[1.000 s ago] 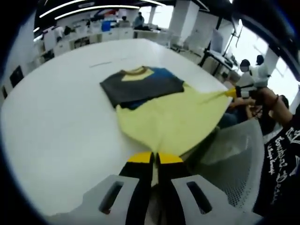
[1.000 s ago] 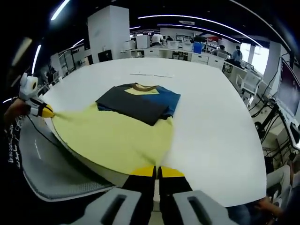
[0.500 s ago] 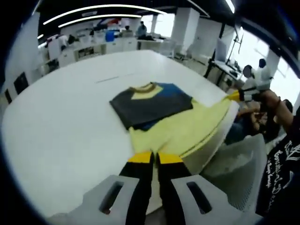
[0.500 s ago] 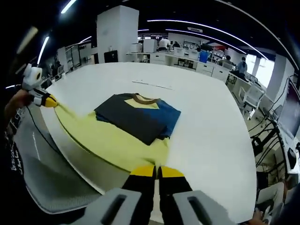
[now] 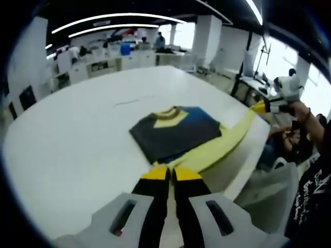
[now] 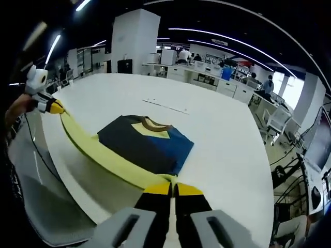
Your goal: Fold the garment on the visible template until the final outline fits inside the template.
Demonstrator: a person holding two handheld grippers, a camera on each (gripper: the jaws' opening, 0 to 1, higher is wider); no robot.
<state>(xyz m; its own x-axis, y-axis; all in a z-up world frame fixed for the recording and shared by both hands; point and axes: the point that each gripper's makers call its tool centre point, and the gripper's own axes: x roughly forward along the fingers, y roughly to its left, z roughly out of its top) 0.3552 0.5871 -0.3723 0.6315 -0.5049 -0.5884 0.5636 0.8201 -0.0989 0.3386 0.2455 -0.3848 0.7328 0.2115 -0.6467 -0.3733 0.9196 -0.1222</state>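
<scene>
Up close, the left gripper [image 5: 171, 174] has its two black jaws with yellow tips pressed together on the near corner of the garment [image 5: 178, 135], pinching the yellow hem. The right gripper [image 6: 171, 189] looks the same in its own view: yellow-tipped jaws closed tight on the opposite corner of that hem. In the left gripper view the right gripper [image 5: 265, 106] shows at the far right, held in a person's hand [image 5: 297, 110] with a dark band at the wrist.

Between the two grippers the soft yellow cloth is drawn into a narrow, taut band that arcs above the edge of the table [image 5: 67, 139]. The rest of the garment lies flat on the smooth white round tabletop: a dark grey folded panel over a blue patch, with a yellow V at the brown-trimmed collar. A thin faint line [image 6: 165, 106] marks the table beyond the collar.

Compared with half a second ago, the yellow part has narrowed from a broad sheet draped over the table rim to a slim lifted strip, and the hem has come closer to the folded dark panel. A second ago it spread wider still, hanging well over the edge. Office desks [image 6: 207, 72] and long ceiling lights fill the background.
</scene>
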